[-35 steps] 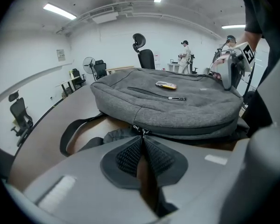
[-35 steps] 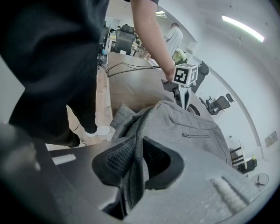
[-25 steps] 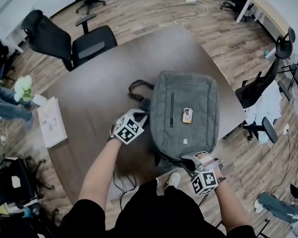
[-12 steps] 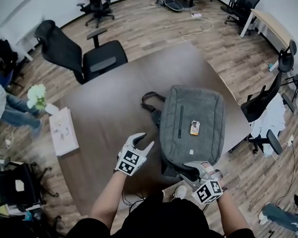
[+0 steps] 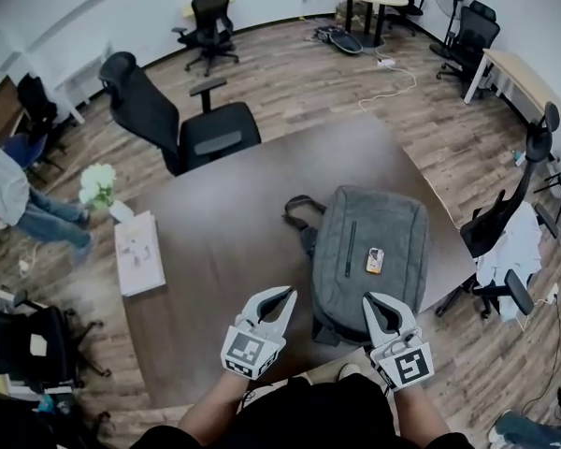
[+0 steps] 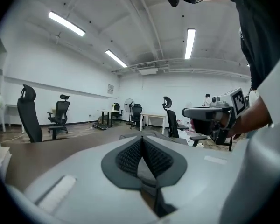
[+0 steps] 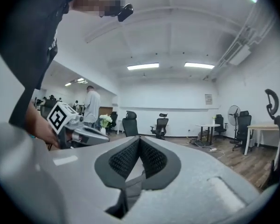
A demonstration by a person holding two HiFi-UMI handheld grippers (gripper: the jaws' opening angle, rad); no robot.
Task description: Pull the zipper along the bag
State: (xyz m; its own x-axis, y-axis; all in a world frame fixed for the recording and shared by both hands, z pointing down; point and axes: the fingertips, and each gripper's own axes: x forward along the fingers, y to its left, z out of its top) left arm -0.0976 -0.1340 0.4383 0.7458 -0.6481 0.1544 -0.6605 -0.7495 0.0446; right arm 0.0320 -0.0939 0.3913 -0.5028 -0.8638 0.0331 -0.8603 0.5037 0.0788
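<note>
In the head view we see the left gripper (image 5: 282,299) and the right gripper (image 5: 381,309) held side by side over the near edge of the table (image 5: 206,223). Both are clenched, their jaws having just closed on nothing. The grey bag (image 5: 374,241) lies flat on the table ahead of both pairs of jaws, its near end just past the right tips, and its dark zipper (image 5: 350,248) runs away from them. In the left gripper view the ribbed pads (image 6: 128,155) meet at the tips with nothing between them, and the right gripper shows off to the jaws' right. In the right gripper view the pads (image 7: 123,158) likewise press together, empty, with the left gripper to their left and an office chair (image 7: 129,122) beyond.
</note>
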